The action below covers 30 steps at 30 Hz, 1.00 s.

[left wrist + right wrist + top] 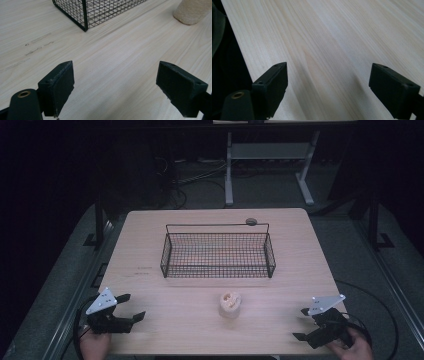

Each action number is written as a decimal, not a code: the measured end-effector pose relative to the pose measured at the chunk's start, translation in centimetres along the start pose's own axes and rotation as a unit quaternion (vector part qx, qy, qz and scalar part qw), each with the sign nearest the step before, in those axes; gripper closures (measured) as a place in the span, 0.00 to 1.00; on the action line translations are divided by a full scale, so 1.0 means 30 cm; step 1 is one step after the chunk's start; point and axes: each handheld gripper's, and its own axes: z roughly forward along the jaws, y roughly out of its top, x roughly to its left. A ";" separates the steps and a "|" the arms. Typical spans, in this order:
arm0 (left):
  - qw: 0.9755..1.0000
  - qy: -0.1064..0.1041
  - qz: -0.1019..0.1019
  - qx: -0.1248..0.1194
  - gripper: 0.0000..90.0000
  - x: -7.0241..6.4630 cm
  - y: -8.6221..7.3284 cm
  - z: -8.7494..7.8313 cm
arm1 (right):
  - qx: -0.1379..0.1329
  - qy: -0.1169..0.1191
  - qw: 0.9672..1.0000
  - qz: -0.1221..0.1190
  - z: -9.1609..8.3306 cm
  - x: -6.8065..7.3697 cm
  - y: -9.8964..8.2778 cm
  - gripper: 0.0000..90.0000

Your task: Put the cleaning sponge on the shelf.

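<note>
Pale lumpy object (230, 303) sits on table (150, 250) near front-centre, just in front of wire basket (218, 251), untouched. Your left gripper (131, 306) at front-left, jaws spread wide, holding nothing. Your right gripper (302, 323) at front-right corner, likewise spread, nothing between.
</note>
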 end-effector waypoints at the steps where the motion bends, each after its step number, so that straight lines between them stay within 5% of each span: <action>1: 1.000 0.007 0.003 0.006 0.15 -0.001 0.000 0.002 | -0.008 0.000 1.000 -0.006 -0.001 0.003 0.006 0.17; 30: 1.000 0.013 0.007 0.003 0.15 -0.001 0.006 -0.001 | 0.029 0.035 0.997 -0.066 0.080 0.056 0.170 0.17</action>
